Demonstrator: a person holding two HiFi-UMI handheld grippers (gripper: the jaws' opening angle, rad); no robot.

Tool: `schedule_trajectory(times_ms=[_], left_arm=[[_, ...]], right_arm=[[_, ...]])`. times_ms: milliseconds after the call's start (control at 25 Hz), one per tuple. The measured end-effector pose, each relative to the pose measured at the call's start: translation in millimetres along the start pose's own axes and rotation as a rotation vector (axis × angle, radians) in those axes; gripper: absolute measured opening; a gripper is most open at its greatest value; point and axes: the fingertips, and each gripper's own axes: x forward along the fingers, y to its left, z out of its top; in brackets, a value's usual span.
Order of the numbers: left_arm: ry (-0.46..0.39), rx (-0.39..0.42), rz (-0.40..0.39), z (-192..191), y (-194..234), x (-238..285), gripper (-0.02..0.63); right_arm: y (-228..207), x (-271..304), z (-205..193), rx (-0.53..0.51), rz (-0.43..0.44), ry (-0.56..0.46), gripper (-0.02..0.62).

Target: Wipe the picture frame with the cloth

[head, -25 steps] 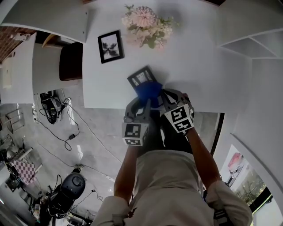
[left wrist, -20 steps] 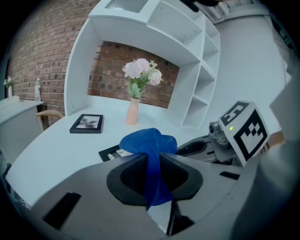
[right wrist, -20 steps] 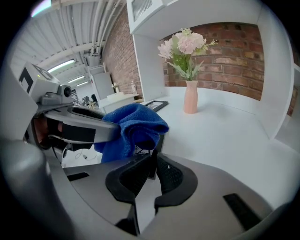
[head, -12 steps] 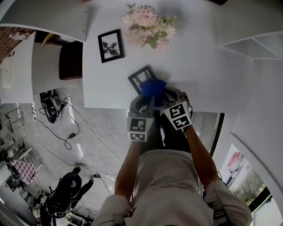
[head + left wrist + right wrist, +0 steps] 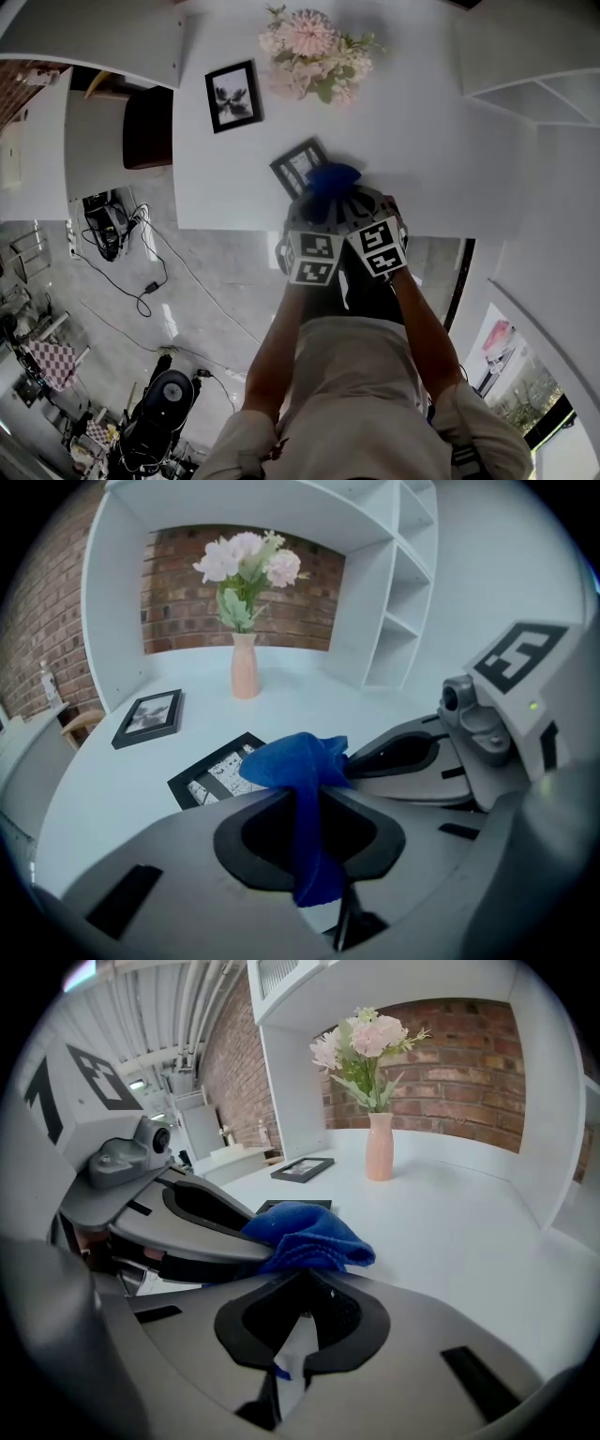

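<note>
White table (image 5: 431, 141) ends at its front edge just beneath both grippers. The left gripper (image 5: 307, 797) is clenched on the blue cloth (image 5: 298, 761), which hangs down between its jaws. The right gripper (image 5: 305, 1274) meets it tip to tip, its jaws closed on the same cloth's bunched end. One cloth sits over the near picture frame's (image 5: 297, 165) right corner. A second frame (image 5: 232, 97) lies farther left, well apart. Bare tabletop opens to the right. One vase of pink flowers (image 5: 314, 47) stands at the back, with shelf walls on both sides.
</note>
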Motion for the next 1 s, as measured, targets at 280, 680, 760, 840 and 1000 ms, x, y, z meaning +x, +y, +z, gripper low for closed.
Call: schedule_trajectory(times_ms=[280, 680, 760, 840, 1000], left_arm=[[0.125, 0.037, 0.024, -6, 4, 10, 0.071], [0.163, 0.030, 0.005, -8, 7, 11, 0.071], [0.163, 0.032, 0.006, -9, 8, 10, 0.071], [0.165, 0.032, 0.009, -10, 10, 9, 0.071], [0.172, 0.025, 0.013, -12, 14, 6, 0.071]], right_arm=[[-1, 0, -1, 0.008, -0.009, 0.001, 0.008], [-1, 1, -2, 0.005, -0.026, 0.012, 0.008], [-1, 1, -2, 0.009, -0.030, 0.015, 0.008], [-1, 1, -2, 0.013, -0.034, 0.016, 0.008], [-2, 1, -2, 0.021, -0.041, 0.016, 0.008]])
